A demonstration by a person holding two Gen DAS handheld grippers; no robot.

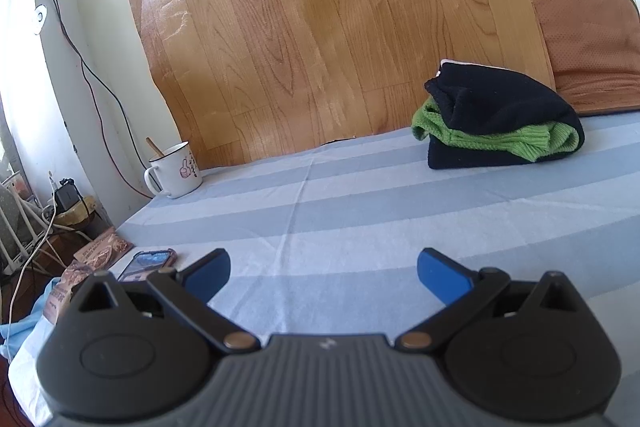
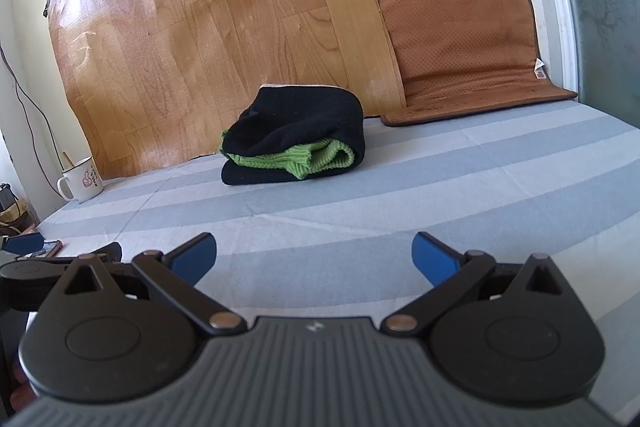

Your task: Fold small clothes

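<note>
Seen from the left wrist, the left gripper (image 1: 324, 275) hovered over the striped blue-and-white sheet (image 1: 360, 211), its blue fingers (image 1: 440, 277) spread wide apart and holding nothing. The folded clothes (image 1: 500, 119), a black garment wrapped around a green knitted one, lay as a single bundle at two o'clock, well apart from the gripper and close to the wood-pattern panel (image 1: 320, 27) taped against the wall. A brown perforated mat (image 1: 592, 39) leaned just behind the bundle at the far right. At ten o'clock a white enamel mug (image 1: 176, 171) with a wooden stick in it stood by the panel's lower corner, and a phone (image 1: 148, 263) rested at nine o'clock near the sheet's edge.

From the right wrist, the right gripper (image 2: 314, 259) likewise stood with its blue fingers (image 2: 434, 259) parted and empty above the sheet (image 2: 440, 195). The folded clothes (image 2: 296, 143) lay at twelve o'clock, ahead of the gripper and clear of it. The brown mat (image 2: 460, 47) sat at one o'clock, partly flat on the bed, and the mug (image 2: 82, 181) at ten o'clock. Part of the left gripper (image 2: 60, 263) showed at nine o'clock.
</note>
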